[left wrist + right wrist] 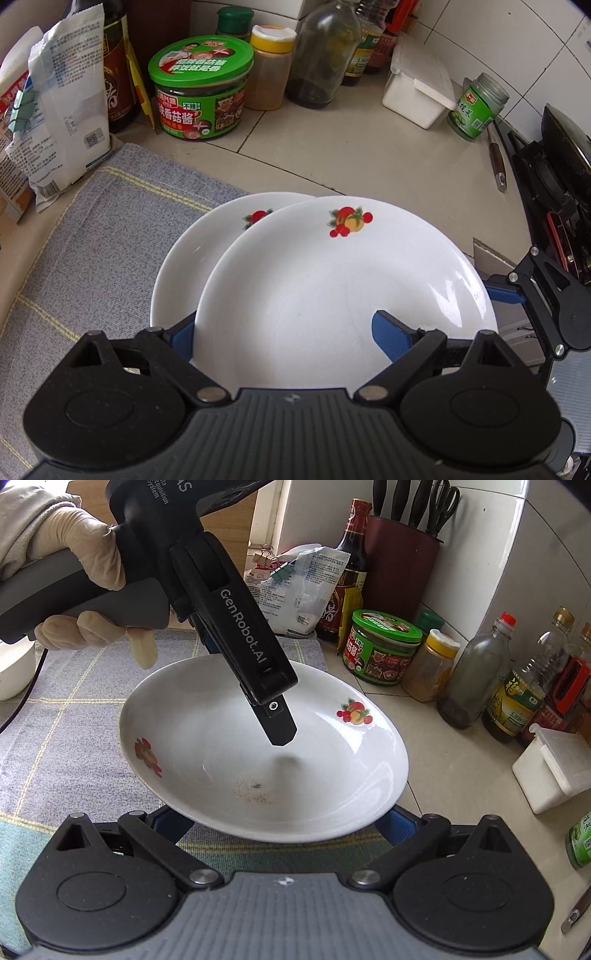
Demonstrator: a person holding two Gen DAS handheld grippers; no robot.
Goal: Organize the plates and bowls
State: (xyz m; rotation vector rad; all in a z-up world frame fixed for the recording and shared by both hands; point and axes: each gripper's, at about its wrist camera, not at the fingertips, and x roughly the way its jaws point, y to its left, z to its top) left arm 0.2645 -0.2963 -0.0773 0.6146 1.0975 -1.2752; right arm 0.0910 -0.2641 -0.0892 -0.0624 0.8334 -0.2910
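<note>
Two white plates with fruit prints lie on a grey cloth (96, 236). In the left wrist view the upper plate (343, 280) overlaps the lower plate (192, 269). My left gripper (291, 334) has its blue fingers either side of the upper plate's near rim, one below and one above it, clamped on it. In the right wrist view that left gripper (280, 734) reaches over the plate (266, 760) from above. My right gripper (284, 825) is open, its fingers spread beneath the plate's near rim.
Along the back stand a green-lidded sauce jar (201, 90), a yellow-lidded spice jar (271, 66), bottles (323, 51), a white box (421, 86) and a white bag (64, 107). A stove with a wok (565, 147) is at the right. A knife block (402, 557) stands by the wall.
</note>
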